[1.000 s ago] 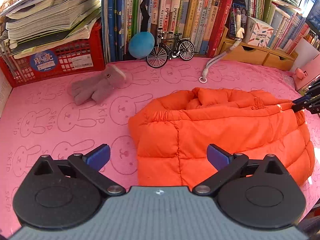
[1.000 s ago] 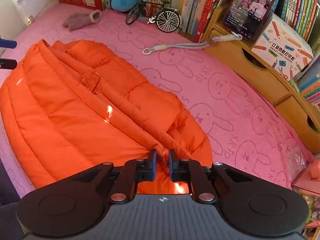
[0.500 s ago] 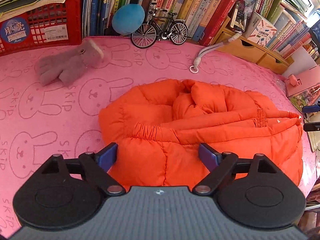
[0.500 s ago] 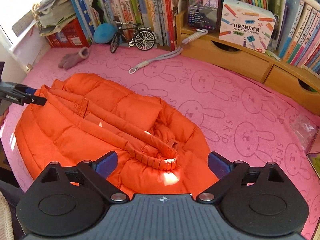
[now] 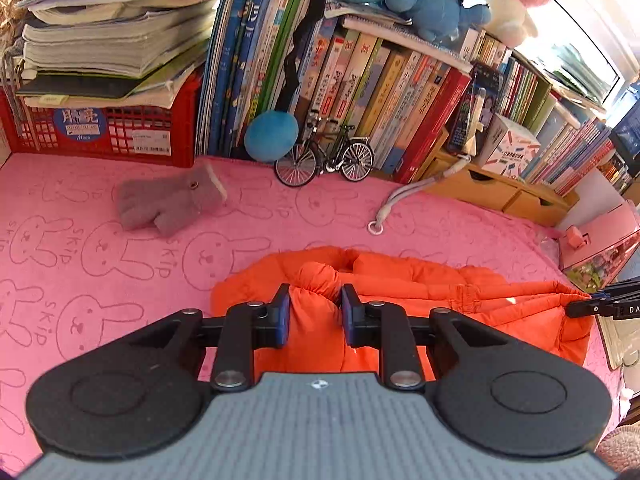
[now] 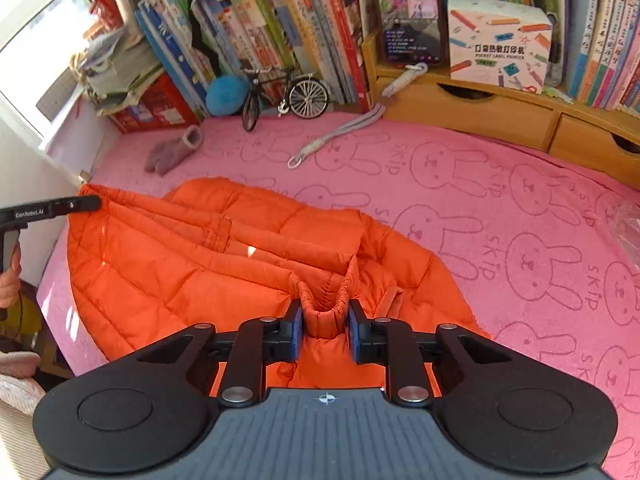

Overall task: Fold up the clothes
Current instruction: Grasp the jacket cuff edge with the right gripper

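An orange padded jacket (image 5: 420, 280) lies bunched on the pink rabbit-print mat (image 5: 120, 280). My left gripper (image 5: 314, 312) is at its left end; the jaws are closing, and a puffed fold of the jacket is squeezed between the blue pads. In the right wrist view the jacket (image 6: 180, 264) spreads to the left. My right gripper (image 6: 323, 324) is at its near right end, jaws closing with a cuff-like fold pinched between the pads. Each gripper shows in the other's view: the left gripper (image 6: 80, 203) at the jacket's far corner, the right gripper (image 5: 588, 304) at its right edge.
A grey glove (image 5: 172, 200), a toy bicycle (image 5: 324, 160) and a blue ball (image 5: 272, 136) sit at the back of the mat. A white cord (image 5: 396, 204) trails from wooden drawers (image 5: 496, 192). A red crate (image 5: 112, 128) and rows of books line the back.
Both grippers stood open over the jacket half a second ago and now clamp folds of it. The right one let go of an earlier fold and took a new one. Both views have risen.
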The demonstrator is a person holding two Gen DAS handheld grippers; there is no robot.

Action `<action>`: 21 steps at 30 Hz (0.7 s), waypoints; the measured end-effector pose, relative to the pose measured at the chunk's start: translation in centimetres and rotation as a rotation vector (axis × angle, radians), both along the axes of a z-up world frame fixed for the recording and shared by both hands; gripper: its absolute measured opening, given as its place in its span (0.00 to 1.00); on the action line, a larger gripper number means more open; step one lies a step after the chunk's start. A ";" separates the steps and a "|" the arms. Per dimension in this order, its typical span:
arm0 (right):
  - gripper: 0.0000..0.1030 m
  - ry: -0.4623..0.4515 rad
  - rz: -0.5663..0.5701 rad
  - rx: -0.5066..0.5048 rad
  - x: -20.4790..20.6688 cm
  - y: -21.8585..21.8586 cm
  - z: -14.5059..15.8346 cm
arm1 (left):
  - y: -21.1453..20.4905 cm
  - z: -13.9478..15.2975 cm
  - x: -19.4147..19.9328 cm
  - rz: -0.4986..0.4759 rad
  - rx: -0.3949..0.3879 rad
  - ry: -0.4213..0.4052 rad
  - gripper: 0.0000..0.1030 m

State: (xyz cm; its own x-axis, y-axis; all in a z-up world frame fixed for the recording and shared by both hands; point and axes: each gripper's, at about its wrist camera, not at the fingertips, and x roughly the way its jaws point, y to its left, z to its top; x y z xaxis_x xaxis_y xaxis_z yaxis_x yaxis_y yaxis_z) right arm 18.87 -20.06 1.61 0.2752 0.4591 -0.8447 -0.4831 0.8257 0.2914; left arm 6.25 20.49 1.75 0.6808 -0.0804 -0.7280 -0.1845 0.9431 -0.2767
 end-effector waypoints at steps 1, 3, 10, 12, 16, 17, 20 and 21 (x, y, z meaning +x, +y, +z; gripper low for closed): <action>0.21 -0.011 -0.042 0.024 0.3 -0.7 0.5 | 0.1 0.4 0.7 0.000 0.005 -0.019 0.23; 0.19 -0.030 -0.107 0.050 1.1 -1.6 0.8 | 0.2 0.2 2.3 0.001 0.025 -0.043 0.23; 0.15 -0.079 -0.208 -0.085 3.8 -1.9 -2.9 | -0.3 -3.8 8.8 -0.023 0.141 0.057 0.23; 0.15 -0.076 -0.142 -0.102 3.0 -1.7 -3.2 | -0.6 -3.8 8.6 -0.083 0.162 0.070 0.25; 0.77 -0.038 -0.057 0.017 1.1 -3.0 -2.4 | 0.3 -3.9 5.8 -0.218 0.092 0.100 0.92; 0.96 -0.022 -0.051 0.023 1.0 -3.0 -2.5 | 0.6 -4.2 5.2 -0.229 0.079 0.125 0.91; 0.95 0.026 -0.016 0.029 0.8 -2.6 -3.0 | 1.7 -5.6 4.5 -0.234 -0.019 0.236 0.91; 0.95 0.037 0.004 0.027 0.7 -2.2 -3.1 | 1.9 -6.0 4.4 -0.228 -0.060 0.253 0.92</action>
